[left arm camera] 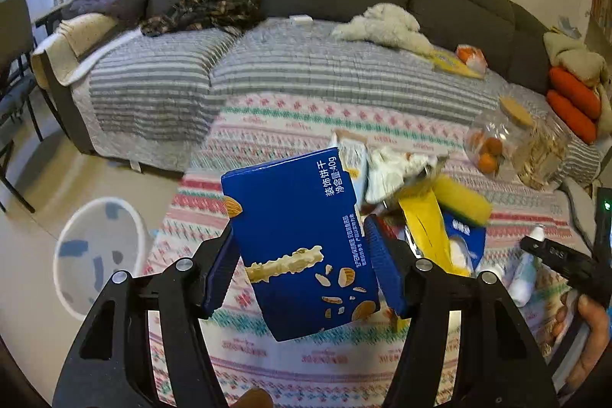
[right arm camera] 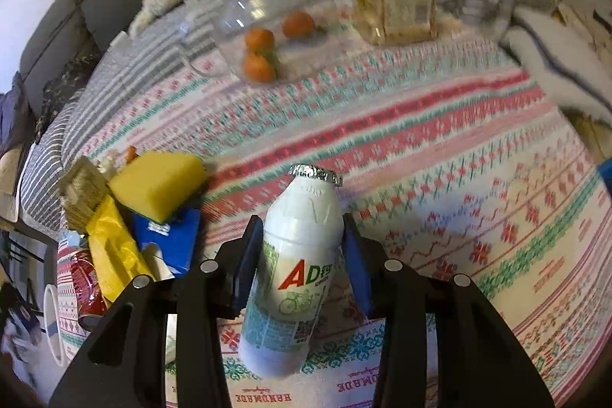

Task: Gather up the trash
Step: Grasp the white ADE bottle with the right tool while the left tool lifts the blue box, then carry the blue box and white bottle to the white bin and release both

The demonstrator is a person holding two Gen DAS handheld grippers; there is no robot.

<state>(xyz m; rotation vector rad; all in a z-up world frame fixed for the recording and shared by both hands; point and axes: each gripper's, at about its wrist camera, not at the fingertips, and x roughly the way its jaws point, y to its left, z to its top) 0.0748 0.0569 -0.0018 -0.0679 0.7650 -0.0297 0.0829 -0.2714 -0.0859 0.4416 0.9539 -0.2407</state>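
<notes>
Left wrist view, left gripper (left arm camera: pixel 302 255) clamping a blue biscuit box (left arm camera: pixel 302 239) above the patterned tablecloth (left arm camera: pixel 267 362), right gripper (right arm camera: pixel 302 262) apparently gripping a white AD milk bottle (right arm camera: pixel 294 274), wastebasket (left arm camera: pixel 95 247) on the floor.

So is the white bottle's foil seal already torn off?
No, the silver foil seal still covers the top of the white bottle between the right gripper's fingers.

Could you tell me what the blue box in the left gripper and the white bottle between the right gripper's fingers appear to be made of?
Blue box: probably thin printed cardboard with a slight sheen, judging by its flat faces, crisp folded edges and printed biscuit picture. White bottle: likely opaque, smooth plastic with a printed label; its crinkled, shiny silver cap looks like foil.
</notes>
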